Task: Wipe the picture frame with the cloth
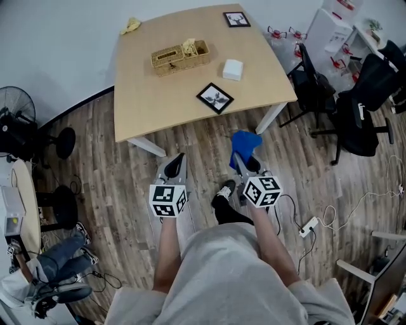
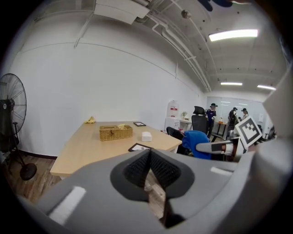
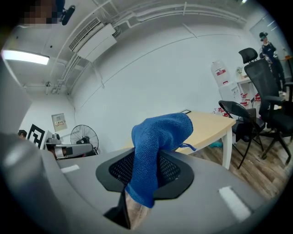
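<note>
Okay, wood-plank floor [image 1: 127,165] fills most of the head view, and both grippers hang over it, off the table. Light wooden table [image 1: 158,95] stands at 12 o'clock from the person. Black office chairs [image 1: 355,108] are at 2 o'clock, a standing fan [image 1: 16,105] at 10 o'clock. Left gripper [image 1: 176,162] has its jaws pressed together with nothing between them. Right gripper [image 1: 244,160] is pinching the blue cloth [image 1: 245,143], which bunches up over the jaw tips and droops down between the pads in the right gripper view. Wicker basket [image 1: 181,57] sits mid-table. Black picture frame [image 1: 215,98] lies flat near the table's near edge, at 1 o'clock from the left gripper and 11 o'clock from the right, apart from both. The basket is at 11 o'clock from it, a small white box [image 1: 233,69] at 1 o'clock. Second black frame [image 1: 236,19] lies at the far right corner. Small yellow item [image 1: 131,25] is at the far left corner; can't tell what it is.
</note>
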`<move>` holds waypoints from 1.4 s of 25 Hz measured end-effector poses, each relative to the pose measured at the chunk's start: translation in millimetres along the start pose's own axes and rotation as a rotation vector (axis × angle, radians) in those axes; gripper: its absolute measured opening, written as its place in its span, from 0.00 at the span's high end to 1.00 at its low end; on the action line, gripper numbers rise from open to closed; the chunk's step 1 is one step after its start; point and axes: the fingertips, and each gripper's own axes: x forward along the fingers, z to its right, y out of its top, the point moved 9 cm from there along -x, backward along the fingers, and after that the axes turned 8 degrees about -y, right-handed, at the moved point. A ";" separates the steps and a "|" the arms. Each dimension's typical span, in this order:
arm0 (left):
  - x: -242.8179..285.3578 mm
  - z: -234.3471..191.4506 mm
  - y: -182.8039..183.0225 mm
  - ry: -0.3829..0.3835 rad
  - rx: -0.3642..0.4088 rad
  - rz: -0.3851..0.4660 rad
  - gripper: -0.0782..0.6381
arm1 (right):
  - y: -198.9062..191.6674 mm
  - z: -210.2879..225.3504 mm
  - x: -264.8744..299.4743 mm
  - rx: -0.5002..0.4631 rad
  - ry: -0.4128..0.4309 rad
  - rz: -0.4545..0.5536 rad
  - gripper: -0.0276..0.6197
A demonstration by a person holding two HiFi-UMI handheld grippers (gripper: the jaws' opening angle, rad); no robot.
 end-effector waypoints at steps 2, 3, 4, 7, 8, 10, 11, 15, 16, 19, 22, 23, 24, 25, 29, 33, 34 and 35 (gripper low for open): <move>15.6 -8.7 8.0 -0.007 0.005 -0.007 0.82 | 9.8 3.4 17.5 0.010 0.011 0.003 0.80; 23.2 -13.2 12.0 -0.010 0.008 -0.011 0.82 | 14.3 5.0 26.5 0.014 0.016 0.002 0.80; 30.8 -17.8 15.9 -0.013 0.012 -0.015 0.82 | 18.4 6.7 35.6 0.016 0.020 -0.001 0.80; 53.1 -31.0 27.6 -0.018 0.021 -0.023 0.82 | 29.3 12.0 62.9 0.012 0.030 -0.014 0.80; 60.2 -35.5 30.7 -0.020 0.024 -0.026 0.82 | 32.0 13.5 71.5 0.008 0.035 -0.020 0.80; 74.3 -44.9 34.0 -0.022 0.028 -0.038 0.82 | 35.3 16.5 87.5 -0.006 0.043 -0.033 0.80; 81.3 -49.8 34.9 -0.022 0.028 -0.045 0.82 | 36.9 18.2 95.1 -0.013 0.045 -0.038 0.80; 109.2 -62.8 40.5 -0.027 0.026 -0.059 0.82 | 46.7 32.5 118.7 0.011 0.030 -0.034 0.80; 115.8 -64.9 41.6 -0.030 0.024 -0.061 0.82 | 48.5 36.8 122.7 0.030 0.027 -0.033 0.80; 131.6 -69.9 42.8 -0.035 0.011 -0.074 0.82 | 49.7 45.9 131.1 0.058 0.023 -0.045 0.80; 143.9 -70.9 39.8 -0.046 -0.002 -0.091 0.82 | 46.2 53.5 135.7 0.066 0.017 -0.068 0.80; 148.4 -71.5 38.7 -0.051 -0.004 -0.096 0.82 | 45.1 56.0 137.7 0.070 0.015 -0.074 0.80; 152.6 -72.4 37.9 -0.055 -0.007 -0.102 0.82 | 44.3 57.8 139.7 0.071 0.013 -0.079 0.80; 156.3 -73.7 37.0 -0.058 -0.010 -0.108 0.82 | 43.6 59.2 141.6 0.071 0.012 -0.084 0.80; 173.5 -82.9 37.4 -0.077 -0.010 -0.131 0.82 | 45.1 66.2 155.7 0.077 -0.001 -0.094 0.80; 196.9 -104.0 46.1 -0.110 -0.038 -0.132 0.82 | 52.9 65.8 182.1 0.042 -0.003 -0.103 0.80; 205.2 -110.8 49.7 -0.115 -0.046 -0.133 0.82 | 56.7 65.3 190.1 0.030 0.001 -0.107 0.80; 214.1 -116.9 53.9 -0.122 -0.047 -0.135 0.82 | 61.0 65.4 198.0 0.023 0.004 -0.111 0.80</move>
